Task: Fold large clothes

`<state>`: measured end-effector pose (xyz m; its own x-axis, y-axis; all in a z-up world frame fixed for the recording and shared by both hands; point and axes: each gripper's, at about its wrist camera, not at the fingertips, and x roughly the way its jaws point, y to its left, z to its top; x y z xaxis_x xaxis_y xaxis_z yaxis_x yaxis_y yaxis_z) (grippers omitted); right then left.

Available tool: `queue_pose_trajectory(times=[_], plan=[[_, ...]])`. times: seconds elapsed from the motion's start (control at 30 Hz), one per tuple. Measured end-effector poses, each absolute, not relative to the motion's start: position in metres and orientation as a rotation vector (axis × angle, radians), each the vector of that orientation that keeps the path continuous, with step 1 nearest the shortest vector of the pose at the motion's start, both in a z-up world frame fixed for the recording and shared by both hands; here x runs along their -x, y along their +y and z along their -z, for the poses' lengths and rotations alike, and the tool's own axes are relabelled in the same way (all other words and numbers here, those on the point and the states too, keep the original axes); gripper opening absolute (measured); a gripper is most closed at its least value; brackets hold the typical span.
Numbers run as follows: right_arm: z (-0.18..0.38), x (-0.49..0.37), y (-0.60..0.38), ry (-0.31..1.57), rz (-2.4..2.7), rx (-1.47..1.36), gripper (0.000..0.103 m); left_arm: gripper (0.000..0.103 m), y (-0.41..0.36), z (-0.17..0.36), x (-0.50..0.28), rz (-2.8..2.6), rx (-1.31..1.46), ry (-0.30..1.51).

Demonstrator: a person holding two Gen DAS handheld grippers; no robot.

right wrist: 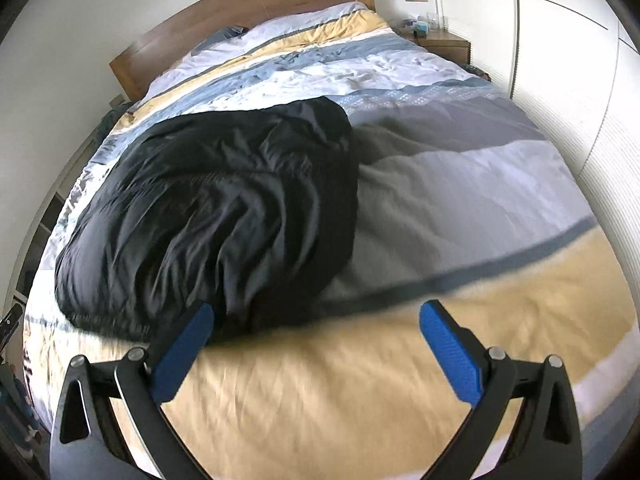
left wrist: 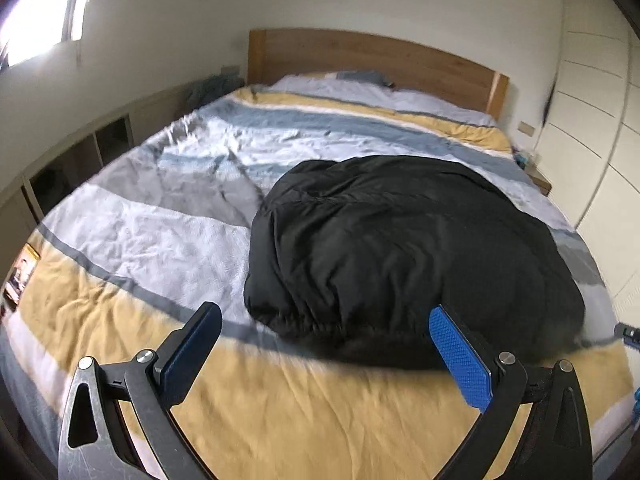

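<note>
A large black garment [left wrist: 408, 256] lies in a rumpled, rounded heap on the bed [left wrist: 132, 220], resting on the striped duvet [right wrist: 460, 184] about midway along its length, with its near hem, a gathered edge, reaching down to the border between the grey stripes and the broad yellow band at the foot. In the left wrist view the left claw [left wrist: 326, 350] hangs above that yellow band with its jaws spread wide and nothing between them; its blue right pad [left wrist: 460, 364] stands out in front of the garment's near edge, but whether it touches the fabric cannot be told, and the nearest fringe of the cloth is blurred. In the right wrist view the right claw [right wrist: 318, 344] is likewise released and empty, poised over the yellow band, its left pad [right wrist: 184, 356] overlapping the garment's near right corner in the picture, contact uncertain, while its other pad sits over bare duvet. From this side the garment [right wrist: 224, 208] occupies the left half of the bed and shows deep folds running toward its near edge. Beyond it the duvet's blue, white and yellow stripes run up to pale pillows and a wooden headboard [left wrist: 360, 60]. A white wardrobe [right wrist: 580, 64] lines the right side of the room, with a small wooden nightstand [right wrist: 448, 46] beside the head of the bed, and low open shelving [left wrist: 80, 160] runs along the left wall under a bright window [left wrist: 36, 16].
</note>
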<state>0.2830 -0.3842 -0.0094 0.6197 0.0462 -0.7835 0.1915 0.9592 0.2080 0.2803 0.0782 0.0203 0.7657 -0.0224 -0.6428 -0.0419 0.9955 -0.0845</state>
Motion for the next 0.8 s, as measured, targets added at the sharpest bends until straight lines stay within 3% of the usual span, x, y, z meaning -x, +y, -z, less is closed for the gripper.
queue_pose_trajectory(times=[0.4,0.8], plan=[[-0.012,-0.188,-0.357,0.869,0.069,-0.214,0.103,0.102,0.058,-0.053,-0.189,0.013,0.024,0.562],[-0.012,-0.161,-0.343,0.865,0.049,-0.217,0.103,0.102,0.060,-0.049,-0.175,0.012,0.008,0.540]])
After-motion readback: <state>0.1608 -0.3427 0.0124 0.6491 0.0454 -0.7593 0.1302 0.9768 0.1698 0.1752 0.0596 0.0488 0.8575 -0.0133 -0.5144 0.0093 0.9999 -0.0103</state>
